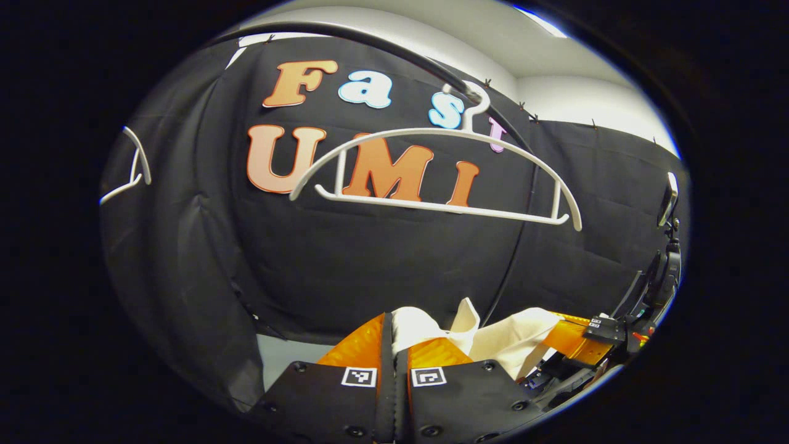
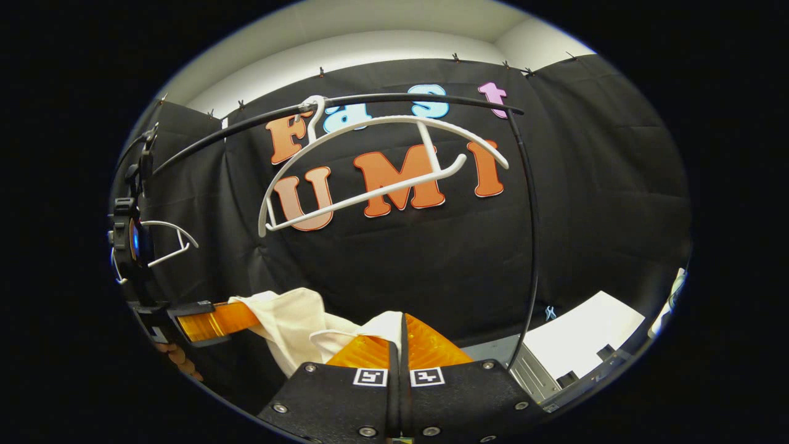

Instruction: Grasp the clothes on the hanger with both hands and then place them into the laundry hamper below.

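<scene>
A white garment [image 1: 493, 339] hangs stretched between my two grippers, off the hanger. In the left gripper view my left gripper [image 1: 393, 324] is shut, with one end of the cloth pinched between its fingers. The right gripper [image 1: 570, 336] holds the other end at the lower right. In the right gripper view my right gripper [image 2: 402, 327] is shut on the white garment [image 2: 296, 320], which runs left to the left gripper [image 2: 243, 319]. The bare white hanger [image 1: 431, 166] hangs above on a black rail [image 1: 394, 52]. It swings tilted in the right gripper view [image 2: 370, 160].
A second bare white hanger [image 1: 132, 172] hangs farther along the rail, also seen as a hanger [image 2: 163, 240] beside the left gripper. The rack's black upright pole [image 2: 533, 246] stands to the right. A white flat-topped object [image 2: 585, 333] sits low at the right.
</scene>
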{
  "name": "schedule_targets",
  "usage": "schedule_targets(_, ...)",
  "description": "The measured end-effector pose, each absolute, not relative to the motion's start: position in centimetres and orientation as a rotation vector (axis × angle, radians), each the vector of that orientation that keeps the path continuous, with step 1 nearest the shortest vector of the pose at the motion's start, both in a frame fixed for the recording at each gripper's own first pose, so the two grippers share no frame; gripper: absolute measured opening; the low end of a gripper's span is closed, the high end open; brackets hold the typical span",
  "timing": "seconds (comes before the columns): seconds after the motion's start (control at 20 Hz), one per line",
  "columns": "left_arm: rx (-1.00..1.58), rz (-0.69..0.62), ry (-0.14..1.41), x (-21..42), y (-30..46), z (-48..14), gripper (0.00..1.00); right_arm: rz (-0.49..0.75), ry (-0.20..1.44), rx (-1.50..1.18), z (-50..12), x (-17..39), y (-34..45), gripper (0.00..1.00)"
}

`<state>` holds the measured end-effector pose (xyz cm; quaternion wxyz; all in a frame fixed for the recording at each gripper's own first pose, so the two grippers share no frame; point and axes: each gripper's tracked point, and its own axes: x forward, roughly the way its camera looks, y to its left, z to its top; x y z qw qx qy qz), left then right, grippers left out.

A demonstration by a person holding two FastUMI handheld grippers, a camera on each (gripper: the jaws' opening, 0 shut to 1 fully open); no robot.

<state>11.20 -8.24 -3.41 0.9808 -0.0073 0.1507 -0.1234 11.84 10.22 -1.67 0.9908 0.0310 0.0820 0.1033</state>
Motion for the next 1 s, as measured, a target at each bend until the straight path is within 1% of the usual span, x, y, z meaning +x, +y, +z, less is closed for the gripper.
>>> schedule_targets(0.2, -0.004, -0.280, 0.344, 11.9, -10.4, -5.4, 0.06, 0.195, 0.186, 0.045, -3.4, 13.0, 10.6, 0.00)
schedule_targets(0.35, -0.004, -0.267, 0.392, 11.8, -10.4, -7.7, 0.06, 0.184, 0.215, 0.032, -5.5, 14.0, 10.8, 0.00)
schedule_targets(0.7, -0.006, -0.211, 0.548, 13.2, -7.8, -15.0, 0.07, 0.178, 0.346, 0.005, -11.9, 15.7, 10.8, 0.00)
schedule_targets(0.75, -0.008, -0.201, 0.574, 13.2, -7.6, -16.2, 0.05, 0.177, 0.366, 0.001, -13.1, 15.6, 10.9, 0.00)
schedule_targets(0.8, -0.010, -0.191, 0.599, 13.5, -7.1, -17.3, 0.07, 0.174, 0.389, -0.005, -14.2, 15.8, 10.8, 0.00)
schedule_targets(0.9, -0.011, -0.168, 0.657, 14.2, -6.1, -19.5, 0.05, 0.174, 0.440, -0.014, -16.7, 16.8, 10.8, 0.00)
schedule_targets(1.0, -0.009, -0.153, 0.728, 14.2, -5.2, -21.9, 0.07, 0.176, 0.499, -0.012, -19.4, 17.6, 11.3, 0.00)
